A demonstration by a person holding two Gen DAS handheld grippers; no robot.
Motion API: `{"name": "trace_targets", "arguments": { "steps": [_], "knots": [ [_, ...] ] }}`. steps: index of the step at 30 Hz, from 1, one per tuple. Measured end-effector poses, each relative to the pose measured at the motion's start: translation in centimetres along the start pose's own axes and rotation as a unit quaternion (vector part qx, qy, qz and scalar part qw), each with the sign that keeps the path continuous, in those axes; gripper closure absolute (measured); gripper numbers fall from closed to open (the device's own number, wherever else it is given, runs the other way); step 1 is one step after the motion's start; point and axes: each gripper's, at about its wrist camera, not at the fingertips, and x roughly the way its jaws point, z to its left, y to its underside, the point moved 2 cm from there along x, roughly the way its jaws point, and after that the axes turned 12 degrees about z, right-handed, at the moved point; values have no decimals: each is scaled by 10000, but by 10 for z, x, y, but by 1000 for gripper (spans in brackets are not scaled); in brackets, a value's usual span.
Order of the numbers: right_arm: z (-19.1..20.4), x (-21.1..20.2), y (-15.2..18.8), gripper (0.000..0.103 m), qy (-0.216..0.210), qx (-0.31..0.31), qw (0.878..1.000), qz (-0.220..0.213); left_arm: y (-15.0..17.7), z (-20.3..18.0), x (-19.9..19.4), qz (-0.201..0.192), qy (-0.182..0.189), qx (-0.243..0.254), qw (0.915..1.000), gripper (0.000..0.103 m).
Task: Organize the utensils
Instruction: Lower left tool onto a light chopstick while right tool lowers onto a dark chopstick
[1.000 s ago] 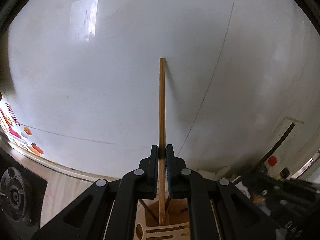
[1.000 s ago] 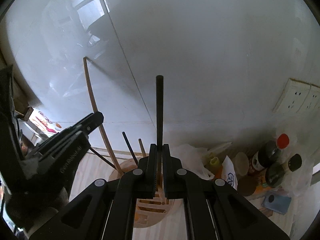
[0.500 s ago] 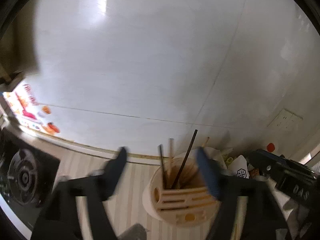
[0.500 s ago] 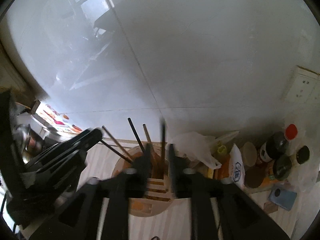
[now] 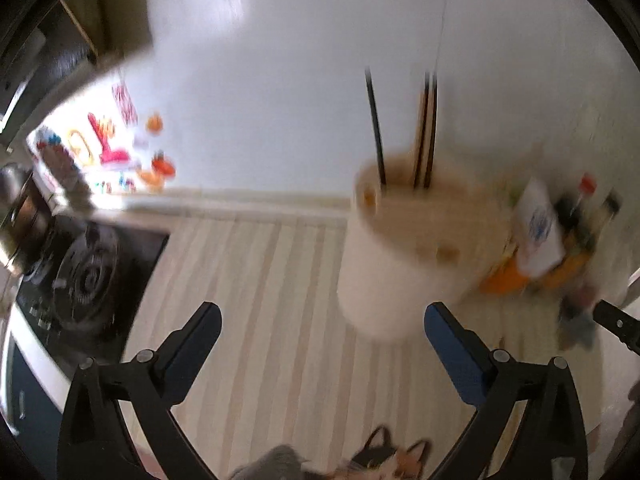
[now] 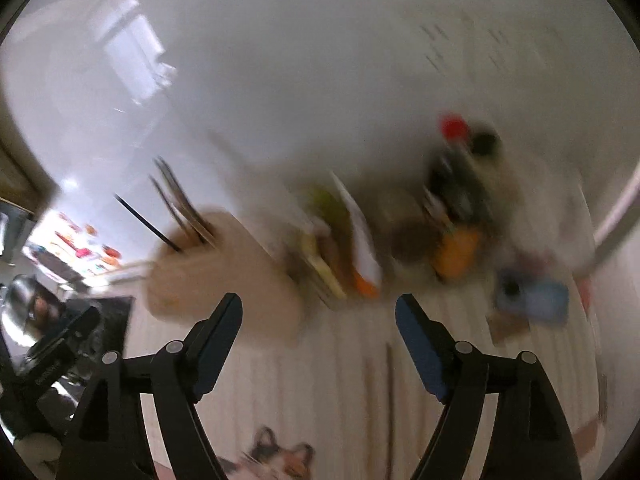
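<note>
A beige round utensil holder point(image 5: 404, 248) stands on the striped counter by the white wall, with several chopsticks point(image 5: 424, 128) upright in it. My left gripper point(image 5: 322, 332) is open and empty, in front of and below the holder. In the right wrist view the holder point(image 6: 224, 276) with its chopsticks point(image 6: 180, 208) sits at left, blurred. My right gripper point(image 6: 320, 320) is open and empty, to the right of the holder. A thin stick point(image 6: 390, 396) lies on the counter between its fingers.
A black gas stove point(image 5: 88, 280) is at left. Bottles, packets and an orange item point(image 5: 556, 236) crowd the right of the holder; they also show in the right wrist view point(image 6: 456, 216). A cat-print item point(image 5: 384, 460) lies at the near edge.
Both grippers let go of their chopsticks, which now stand in the holder, opened wide and pulled back and down. Both views are motion blurred.
</note>
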Motion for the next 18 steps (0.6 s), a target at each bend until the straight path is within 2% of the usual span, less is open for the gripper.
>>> {"name": "trace_targets", "arguments": {
  "steps": [4,7,8,10,15,17,18],
  "knots": [
    [-42,37,34,25,273,289,9977,542,29,-28,46,607,-115,230,9978,0],
    [-61,77,58,48,449,298,9923,1111,52,-50,77,973,-253,486,9938,0],
    [-65,93,66,54,444,271,9897,1334,60,-57,87,1121,-317,566,9916,0],
    [-71,125,81,57,469,243,9847,1660,73,-69,108,1379,-431,720,9869,0],
    [-75,174,100,73,620,91,9768,2047,93,-92,131,1719,-573,968,9787,0],
    [-75,187,108,93,715,-55,9734,2178,98,-103,135,1802,-518,1040,9767,0],
    [-76,185,108,95,839,-128,9751,2050,100,-110,135,1844,-457,1077,9759,1]
  ]
}}
